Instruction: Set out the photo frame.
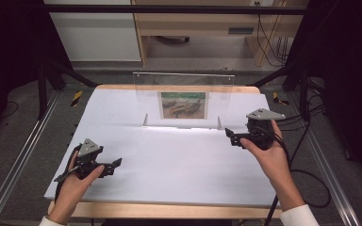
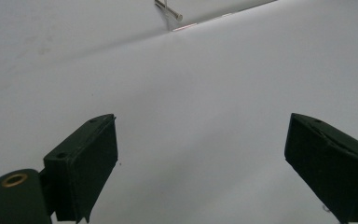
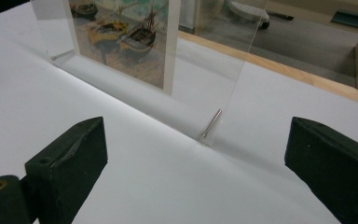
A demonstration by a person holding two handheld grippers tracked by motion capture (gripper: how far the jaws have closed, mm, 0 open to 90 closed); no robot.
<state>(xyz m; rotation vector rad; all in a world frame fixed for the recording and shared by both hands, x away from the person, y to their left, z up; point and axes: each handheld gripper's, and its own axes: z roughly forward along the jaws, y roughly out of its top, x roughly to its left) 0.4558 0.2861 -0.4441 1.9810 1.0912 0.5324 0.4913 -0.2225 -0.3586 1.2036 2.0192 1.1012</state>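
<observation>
A clear acrylic photo frame (image 1: 184, 99) stands upright at the middle back of the white table sheet (image 1: 169, 160), with a picture of boats (image 1: 183, 104) in it. In the right gripper view the frame (image 3: 214, 56) is close ahead, its picture (image 3: 121, 37) at upper left and a metal support pin (image 3: 211, 124) at its base. My right gripper (image 1: 231, 136) hovers just right of the frame, open and holding nothing. At the near left my left gripper (image 1: 115, 165) is open over bare sheet. In the left gripper view a metal pin (image 2: 168, 10) shows far ahead.
The wooden table edge (image 1: 169, 210) runs along the front. Metal rails (image 1: 14, 165) flank the table on both sides. Black cables (image 1: 306, 183) trail off to the right. A cabinet and shelving (image 1: 193, 28) stand behind the table.
</observation>
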